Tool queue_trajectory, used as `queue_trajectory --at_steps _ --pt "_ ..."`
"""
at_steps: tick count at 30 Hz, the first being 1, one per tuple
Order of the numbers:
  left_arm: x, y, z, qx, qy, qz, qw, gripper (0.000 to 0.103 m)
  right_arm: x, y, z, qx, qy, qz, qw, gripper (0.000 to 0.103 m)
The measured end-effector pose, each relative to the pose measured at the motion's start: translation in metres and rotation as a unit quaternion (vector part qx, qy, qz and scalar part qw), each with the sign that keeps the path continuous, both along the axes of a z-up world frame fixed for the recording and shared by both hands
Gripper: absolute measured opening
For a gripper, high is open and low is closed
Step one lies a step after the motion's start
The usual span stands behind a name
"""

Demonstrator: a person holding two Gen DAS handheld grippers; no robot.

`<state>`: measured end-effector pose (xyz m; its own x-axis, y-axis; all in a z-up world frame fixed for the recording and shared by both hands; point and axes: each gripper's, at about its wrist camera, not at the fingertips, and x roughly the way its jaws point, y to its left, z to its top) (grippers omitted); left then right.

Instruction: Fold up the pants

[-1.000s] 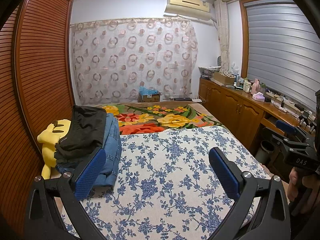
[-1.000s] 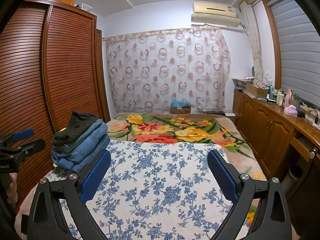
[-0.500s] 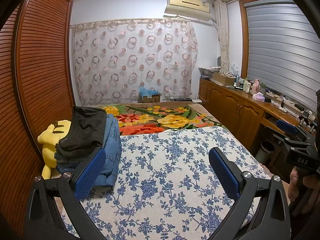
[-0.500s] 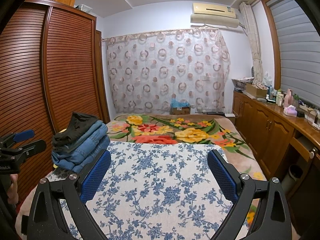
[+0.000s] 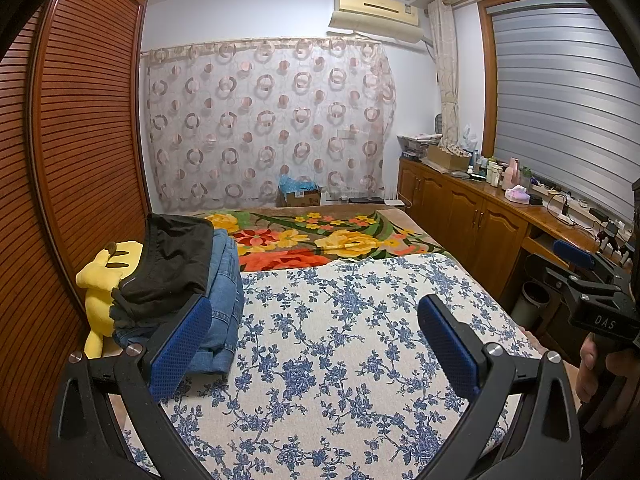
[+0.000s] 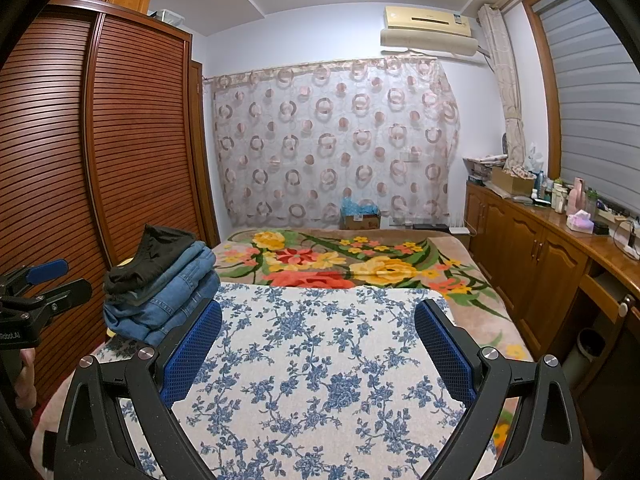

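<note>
Both grippers hang with jaws spread wide and nothing between them, the left gripper (image 5: 316, 340) and right gripper (image 6: 318, 344) each low in its frame over the floral sheet (image 5: 352, 360). Folded pants sit as a stack (image 5: 188, 280) at the left edge of the bed, left of centre in both views, long axis running away from the cameras. Judging by size in frame, the left gripper is nearer: its left finger (image 5: 180, 348) overlaps the stack's near end.
</note>
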<state>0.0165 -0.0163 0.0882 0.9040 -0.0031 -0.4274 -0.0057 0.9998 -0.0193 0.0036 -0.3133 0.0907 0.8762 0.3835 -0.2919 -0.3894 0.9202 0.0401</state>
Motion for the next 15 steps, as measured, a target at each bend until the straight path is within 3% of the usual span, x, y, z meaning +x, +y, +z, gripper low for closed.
queue_trajectory --at_steps 15 --pt "-0.0005 0.0004 -0.0005 0.0 0.0 0.0 1.0 0.103 -0.0014 0.0004 -0.0011 0.0 -0.002 -0.002 1.0 0.098"
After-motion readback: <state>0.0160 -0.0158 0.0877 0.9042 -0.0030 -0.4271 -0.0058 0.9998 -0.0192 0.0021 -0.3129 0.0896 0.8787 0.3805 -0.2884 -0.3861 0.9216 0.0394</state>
